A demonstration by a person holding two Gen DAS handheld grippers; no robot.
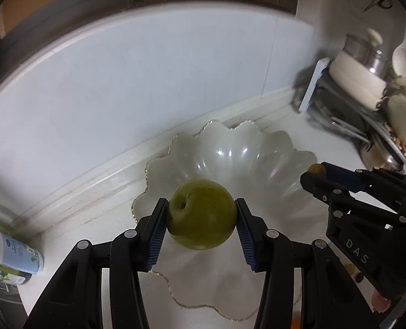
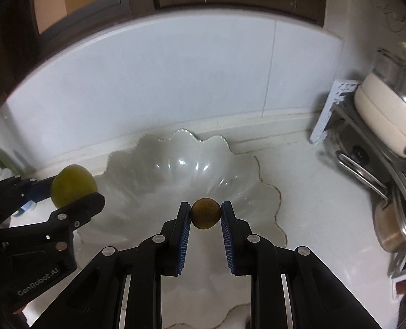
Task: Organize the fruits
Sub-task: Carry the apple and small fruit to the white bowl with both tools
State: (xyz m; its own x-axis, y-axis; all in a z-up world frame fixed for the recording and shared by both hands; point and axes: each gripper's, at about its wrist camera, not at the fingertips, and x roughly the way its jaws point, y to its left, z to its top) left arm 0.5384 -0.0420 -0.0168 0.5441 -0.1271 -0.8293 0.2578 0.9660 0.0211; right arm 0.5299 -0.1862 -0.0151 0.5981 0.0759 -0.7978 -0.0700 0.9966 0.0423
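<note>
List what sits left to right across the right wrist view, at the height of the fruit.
Black left gripper clamping a round green fruit → scalloped white glass bowl → right gripper clamping a small round brown fruit → bare white countertop → metal dish rack with a cream pot.

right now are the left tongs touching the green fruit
Touching: in the left wrist view both pads of the left tongs press against the green fruit's sides.
</note>
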